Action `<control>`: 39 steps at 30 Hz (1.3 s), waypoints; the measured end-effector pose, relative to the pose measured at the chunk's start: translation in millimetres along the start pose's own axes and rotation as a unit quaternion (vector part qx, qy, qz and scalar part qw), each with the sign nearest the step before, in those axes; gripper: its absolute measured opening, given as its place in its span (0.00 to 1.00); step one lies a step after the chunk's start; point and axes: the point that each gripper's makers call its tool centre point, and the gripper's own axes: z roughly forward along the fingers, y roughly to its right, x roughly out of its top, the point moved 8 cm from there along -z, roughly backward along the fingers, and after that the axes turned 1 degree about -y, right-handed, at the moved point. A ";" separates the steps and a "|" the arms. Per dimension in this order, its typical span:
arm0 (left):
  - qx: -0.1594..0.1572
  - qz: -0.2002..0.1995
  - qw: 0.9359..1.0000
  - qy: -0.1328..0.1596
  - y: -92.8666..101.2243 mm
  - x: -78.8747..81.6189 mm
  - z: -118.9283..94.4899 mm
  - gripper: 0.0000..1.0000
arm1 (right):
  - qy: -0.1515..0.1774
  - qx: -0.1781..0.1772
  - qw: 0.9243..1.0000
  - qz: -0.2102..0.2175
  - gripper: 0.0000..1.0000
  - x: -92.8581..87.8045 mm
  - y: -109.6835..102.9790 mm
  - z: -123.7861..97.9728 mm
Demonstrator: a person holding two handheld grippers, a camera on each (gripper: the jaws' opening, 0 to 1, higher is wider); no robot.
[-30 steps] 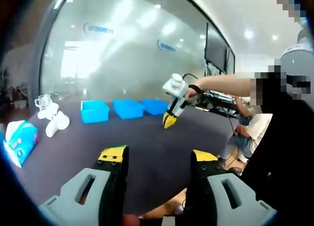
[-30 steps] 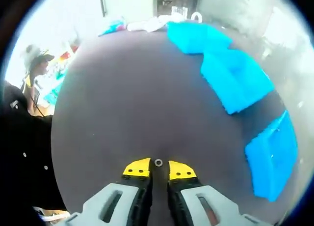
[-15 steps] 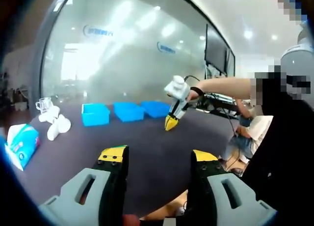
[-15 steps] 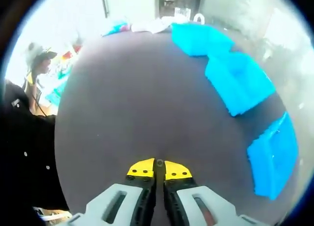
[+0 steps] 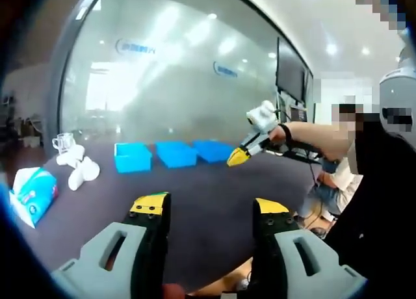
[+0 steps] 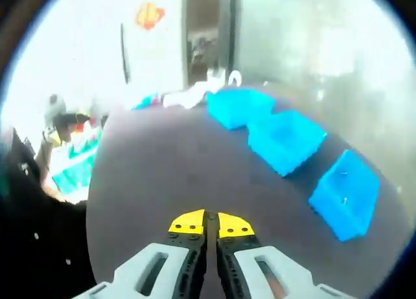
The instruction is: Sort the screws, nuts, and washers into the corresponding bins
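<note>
Right hand-held gripper [image 6: 206,221] was closed on a small nut, now hidden between the jaws, and lifted off the bench [image 6: 156,175]; blue bins [image 6: 286,140] lie ahead-right. Left hand-held gripper [image 5: 207,211] is held open, empty; drop-off judged next.

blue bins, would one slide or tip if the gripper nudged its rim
The blue bins look like thin open plastic and nearly empty, so probably light. On the smooth dark table one would likely slide. Their low, wide shape makes tipping unlikely.

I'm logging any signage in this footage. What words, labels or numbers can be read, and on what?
Nothing reads legibly.
Glass wall: two blue logos, too blurred to read.
Tissue pack: print too small to read.
Orange sign on the far wall: blurred, unreadable.
</note>
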 end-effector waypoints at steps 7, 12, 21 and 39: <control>0.005 0.001 1.000 0.003 -2.3 3.3 1.2 0.48 | 0.136 -0.066 0.987 0.057 0.02 -6.1 -18.6 -21.6; 0.012 0.001 1.000 0.005 -4.2 6.4 2.4 0.48 | 0.229 -0.146 0.959 0.084 0.02 -0.4 -25.3 -39.2; 0.013 0.005 1.000 0.004 -2.4 10.3 6.1 0.48 | 0.288 -0.200 0.934 0.064 0.02 27.1 -26.9 -32.2; 0.032 0.000 0.999 0.006 -12.8 8.7 -3.5 0.48 | 0.255 -0.188 0.945 0.083 0.02 101.7 49.5 61.8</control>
